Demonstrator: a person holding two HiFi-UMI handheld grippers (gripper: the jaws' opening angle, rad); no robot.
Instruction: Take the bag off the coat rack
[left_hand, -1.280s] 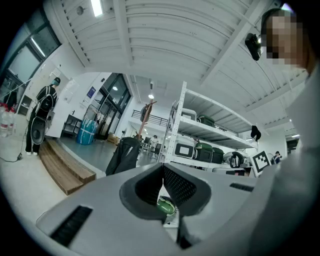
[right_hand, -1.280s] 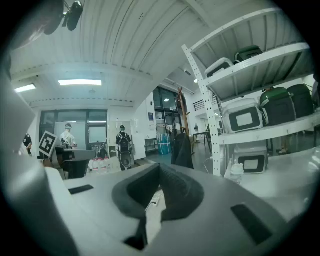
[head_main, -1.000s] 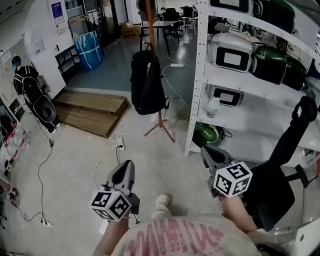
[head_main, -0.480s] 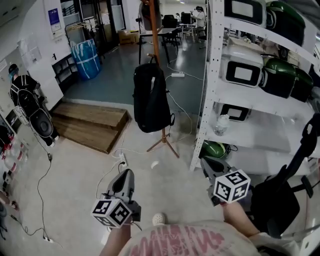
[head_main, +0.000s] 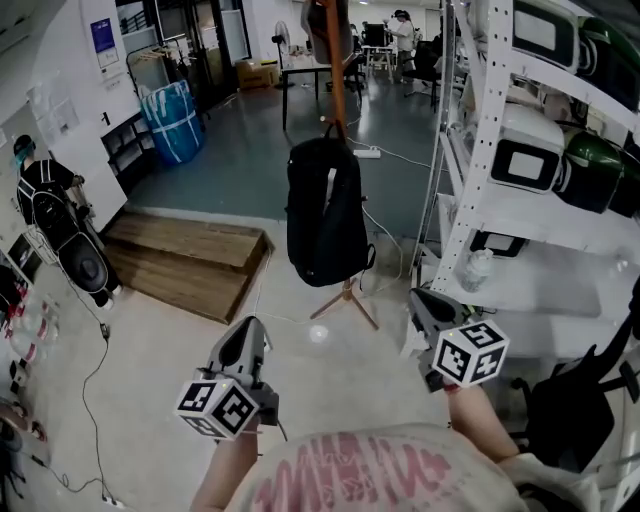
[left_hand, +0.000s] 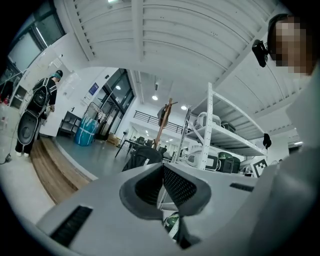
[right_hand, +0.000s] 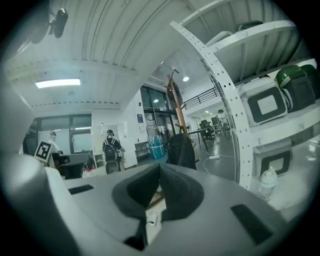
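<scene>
Backpack (head_main: 325, 210), black and soft, is hanging on the wooden coat rack (head_main: 338, 80) at upper centre, probably sagging once lifted; its top loop is looking like the best hold. Left gripper (head_main: 251, 324) and right gripper (head_main: 424, 299) are hovering below, both closed, empty.

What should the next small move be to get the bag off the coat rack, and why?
Probably step closer and raise both claws toward the top of the black bag. It hangs on the coat rack, well ahead of the left claw and right claw, both shut and empty.
</scene>
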